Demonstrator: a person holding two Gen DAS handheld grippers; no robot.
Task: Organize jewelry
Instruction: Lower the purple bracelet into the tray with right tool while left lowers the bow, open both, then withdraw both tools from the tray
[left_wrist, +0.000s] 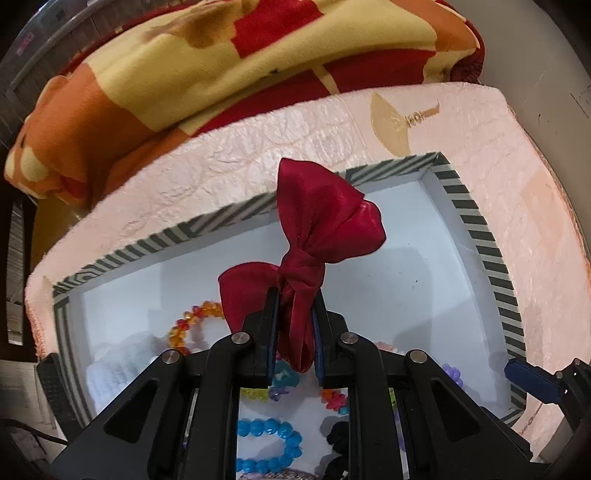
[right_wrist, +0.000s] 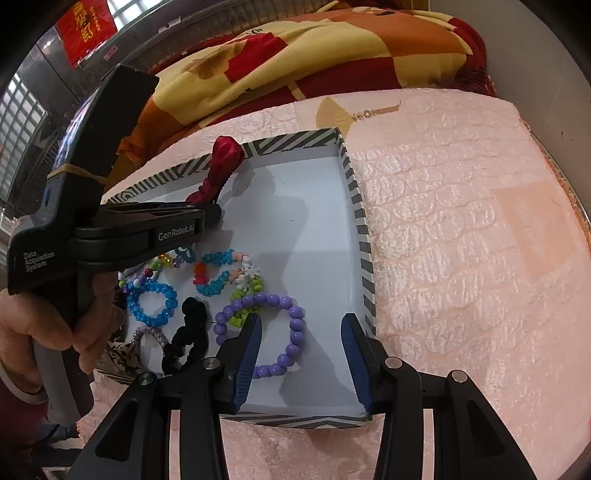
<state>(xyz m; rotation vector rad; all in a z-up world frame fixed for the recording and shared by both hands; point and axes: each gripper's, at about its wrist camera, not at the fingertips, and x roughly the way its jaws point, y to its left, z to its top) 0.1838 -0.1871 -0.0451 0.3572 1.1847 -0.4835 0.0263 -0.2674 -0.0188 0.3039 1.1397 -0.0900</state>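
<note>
Box (right_wrist: 364, 236), striped rim, white floor, under both grippers: purple bead bracelet (right_wrist: 291, 332) by right gripper (right_wrist: 303, 347), jaws apart, empty; blue bracelet (right_wrist: 153, 301), black scrunchie (right_wrist: 184, 332) leftward. Left gripper (left_wrist: 295, 325), pointing steeply down, clamps red satin bow (left_wrist: 317, 229). Casing reads "GenRobot.AI", "Data Acquisition System".

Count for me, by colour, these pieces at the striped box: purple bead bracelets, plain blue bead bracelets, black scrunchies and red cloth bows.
purple bead bracelet: 1
plain blue bead bracelet: 1
black scrunchie: 1
red cloth bow, held in the left tongs: 1
Total: 4
</note>
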